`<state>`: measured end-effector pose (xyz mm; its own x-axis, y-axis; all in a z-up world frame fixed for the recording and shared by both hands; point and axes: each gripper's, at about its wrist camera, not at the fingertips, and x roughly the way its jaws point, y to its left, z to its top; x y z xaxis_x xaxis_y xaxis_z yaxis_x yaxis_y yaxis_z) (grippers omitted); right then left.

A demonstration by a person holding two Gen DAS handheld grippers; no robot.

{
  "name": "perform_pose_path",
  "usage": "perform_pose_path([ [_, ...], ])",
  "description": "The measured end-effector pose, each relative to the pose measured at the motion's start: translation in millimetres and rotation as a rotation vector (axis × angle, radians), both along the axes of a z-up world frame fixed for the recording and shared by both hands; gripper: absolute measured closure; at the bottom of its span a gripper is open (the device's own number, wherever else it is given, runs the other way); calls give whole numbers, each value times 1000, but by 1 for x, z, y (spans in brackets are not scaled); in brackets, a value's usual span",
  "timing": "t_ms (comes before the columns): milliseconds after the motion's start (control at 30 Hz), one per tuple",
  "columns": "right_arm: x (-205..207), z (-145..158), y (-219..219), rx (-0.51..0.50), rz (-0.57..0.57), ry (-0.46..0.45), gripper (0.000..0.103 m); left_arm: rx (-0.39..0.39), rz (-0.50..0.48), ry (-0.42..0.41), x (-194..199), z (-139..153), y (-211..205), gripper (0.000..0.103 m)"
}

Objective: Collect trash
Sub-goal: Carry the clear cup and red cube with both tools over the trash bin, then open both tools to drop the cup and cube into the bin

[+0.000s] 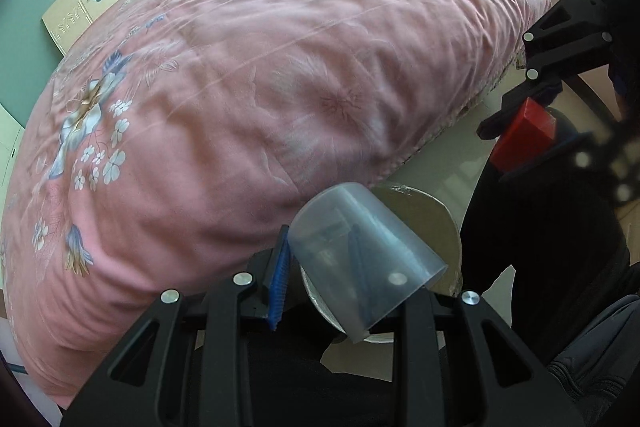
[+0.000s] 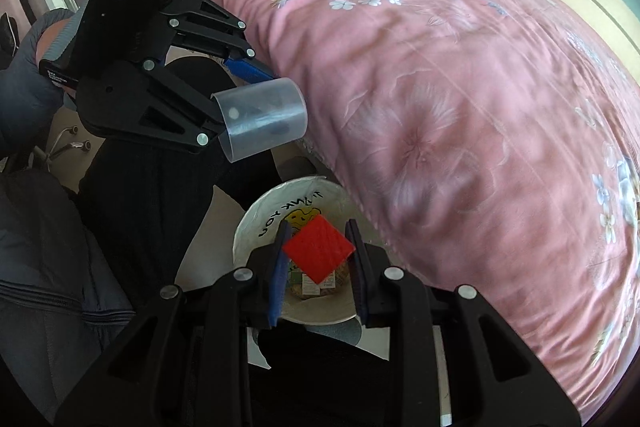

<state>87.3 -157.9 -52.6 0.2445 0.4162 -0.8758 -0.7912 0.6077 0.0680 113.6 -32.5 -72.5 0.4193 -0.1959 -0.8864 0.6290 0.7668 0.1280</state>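
Left tongs [image 1: 320, 291] gripping clear cup [image 1: 360, 259], mouth pointing toward tongs; right tongs [image 2: 320, 259] gripping red block [image 2: 319, 249] over bin [image 2: 256, 223], beside pink bed [image 2: 460, 107].

I see a frosted, translucent plastic cup [image 1: 360, 251], smooth and matt, and a red block [image 2: 319, 249] with a finely ridged plastic-looking face. The quilt [image 1: 248, 87] is soft pink printed cloth, creased, with a slight sheen. My grippers' frames are matt black plastic with bright metal pins, and the bin liner [image 2: 260, 223] looks like thin glossy plastic film.

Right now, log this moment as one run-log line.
left gripper: shut on translucent cup | right gripper: shut on red block | bin: below block, beside pink bed | step: release not yet done
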Motion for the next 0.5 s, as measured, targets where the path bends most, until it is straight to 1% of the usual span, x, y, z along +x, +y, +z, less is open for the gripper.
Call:
perform_pose_path([
  [300,-7,-21,13,3,-2,39,75,0,22,65,-8,-34,3,72],
  [500,-10,-43,21,1,-8,85,75,8,34,101,-12,-58,4,72],
])
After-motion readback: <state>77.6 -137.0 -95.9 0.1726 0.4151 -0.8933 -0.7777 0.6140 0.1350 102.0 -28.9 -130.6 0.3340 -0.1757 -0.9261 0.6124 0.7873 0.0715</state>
